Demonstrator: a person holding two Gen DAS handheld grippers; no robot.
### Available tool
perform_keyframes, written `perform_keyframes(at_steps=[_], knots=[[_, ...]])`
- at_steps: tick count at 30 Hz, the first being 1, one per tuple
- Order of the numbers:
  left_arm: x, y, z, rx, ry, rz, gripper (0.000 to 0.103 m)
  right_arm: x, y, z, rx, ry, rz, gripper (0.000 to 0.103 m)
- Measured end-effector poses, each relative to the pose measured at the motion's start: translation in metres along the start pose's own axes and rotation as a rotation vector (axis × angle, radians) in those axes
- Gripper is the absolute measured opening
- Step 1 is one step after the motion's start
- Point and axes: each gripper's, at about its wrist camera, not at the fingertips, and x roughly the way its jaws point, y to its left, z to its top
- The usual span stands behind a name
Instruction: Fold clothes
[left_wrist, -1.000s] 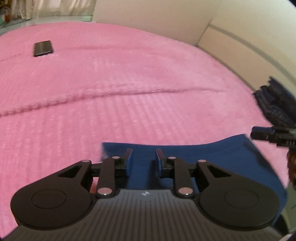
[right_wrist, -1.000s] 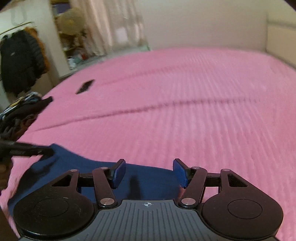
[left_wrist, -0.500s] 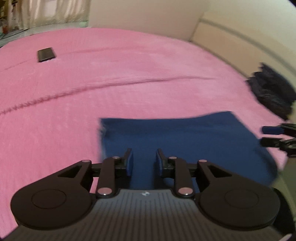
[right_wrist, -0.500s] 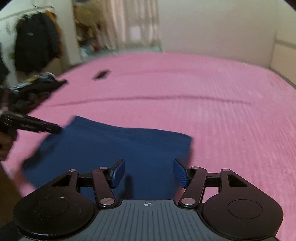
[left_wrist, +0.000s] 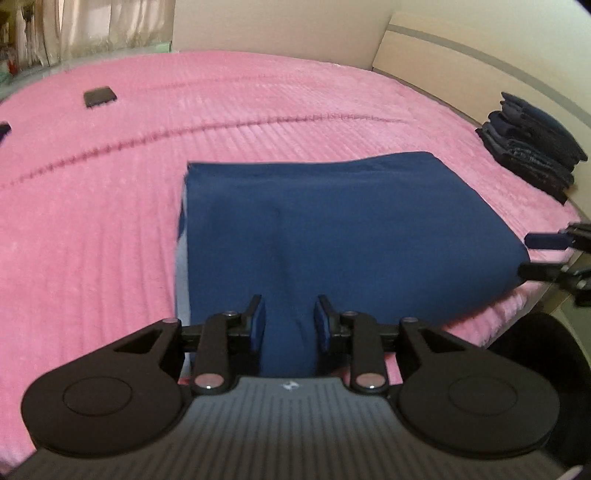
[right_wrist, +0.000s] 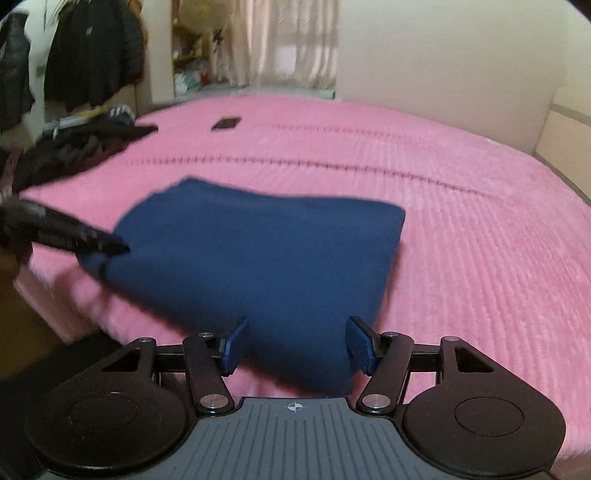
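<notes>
Way more of the garment is seen now

The folded blue garment (left_wrist: 343, 225) has been left further out ahead of both tongs (left_wrist: 288, 319) (right_wrist: 295, 345); the dark stack (left_wrist: 532, 144) is shown sharper.

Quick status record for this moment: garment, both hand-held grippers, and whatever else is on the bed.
garment: navy folded garment lying on pink bedspread
left hand-held gripper: jaws apart, cloth between them, grip unclear
right hand-held gripper: jaws wide, cloth between, pads clear of it
finished pile: dark folded stack near headboard
other: black flat object; dark clothes heap
</notes>
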Motion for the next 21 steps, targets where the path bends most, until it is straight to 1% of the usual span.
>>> perform_keyframes(at_steps=[2, 4, 6, 8, 10, 11, 13, 18, 21], knots=[[-0.005, -0.013, 0.006, 0.029, -0.028, -0.016, 0.023, -0.003, 0.001, 0.002, 0.033, -0.023, 0.02, 0.061], [-0.003, -0.026, 0.01, 0.047, -0.042, -0.046, 0.023, 0.001, 0.005, 0.004, 0.05, -0.021, 0.028, 0.061], [0.004, -0.038, 0.013, 0.063, -0.044, -0.072, 0.023, 0.01, 0.01, 0.007, 0.07, -0.02, 0.012, 0.061], [0.015, -0.05, 0.012, 0.092, -0.026, -0.076, 0.024, 0.021, 0.014, 0.01, 0.081, -0.01, -0.009, 0.061], [0.027, -0.059, 0.007, 0.146, -0.001, -0.046, 0.024, 0.034, 0.018, 0.014, 0.077, 0.007, -0.03, 0.061], [0.028, -0.062, 0.002, 0.17, -0.007, -0.036, 0.025, 0.038, 0.021, 0.012, 0.044, 0.021, -0.039, 0.061], [0.027, -0.06, 0.001, 0.171, -0.008, -0.034, 0.025, 0.041, 0.023, 0.009, 0.004, 0.03, -0.043, 0.061], [0.023, -0.052, -0.002, 0.157, -0.002, -0.044, 0.028, 0.035, 0.009, -0.004, 0.02, 0.021, -0.025, 0.063], [0.022, -0.05, -0.003, 0.154, -0.001, -0.042, 0.028, 0.031, 0.013, -0.01, -0.012, 0.019, -0.037, 0.063]])
